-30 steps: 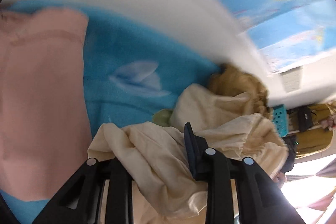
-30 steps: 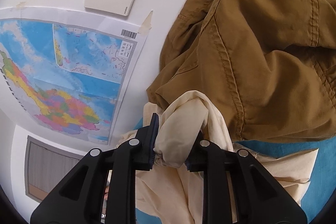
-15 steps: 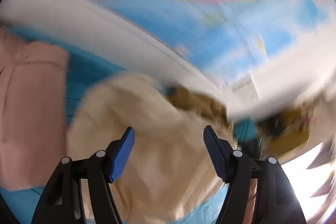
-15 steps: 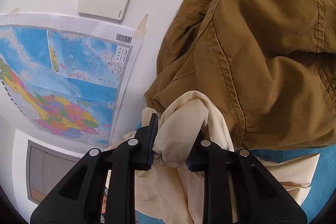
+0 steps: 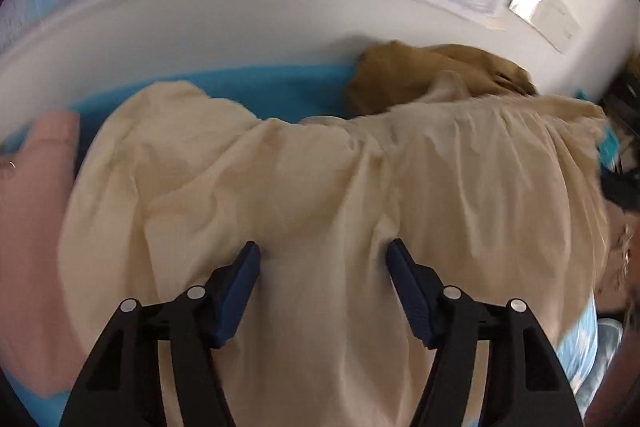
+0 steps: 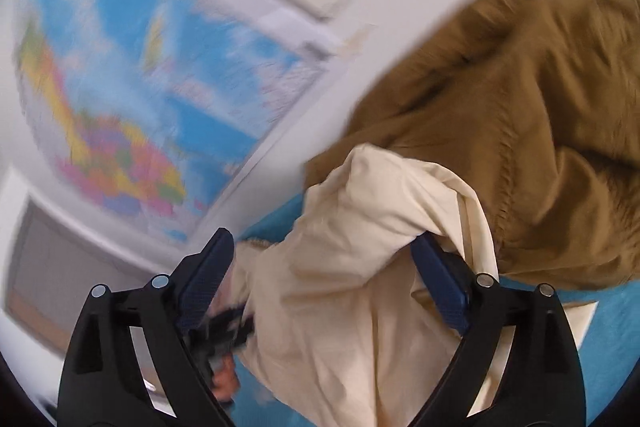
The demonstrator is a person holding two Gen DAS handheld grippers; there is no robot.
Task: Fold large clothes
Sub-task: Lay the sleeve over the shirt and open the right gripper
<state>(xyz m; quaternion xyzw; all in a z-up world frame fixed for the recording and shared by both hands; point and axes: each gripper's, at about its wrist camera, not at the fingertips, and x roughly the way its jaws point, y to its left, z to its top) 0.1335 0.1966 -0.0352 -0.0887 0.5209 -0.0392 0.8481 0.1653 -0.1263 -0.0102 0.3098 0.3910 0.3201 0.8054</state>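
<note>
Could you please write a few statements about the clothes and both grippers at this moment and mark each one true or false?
1. The left gripper is open above the cream garment. True.
2. The right gripper is clamped shut on the cream garment. False: its jaws stand wide apart, with the cloth between them.
3. A brown garment lies against the wall, beyond the cream one. True.
4. The pink garment lies on top of the brown one. False: it lies apart, at the left edge of the left wrist view.
</note>
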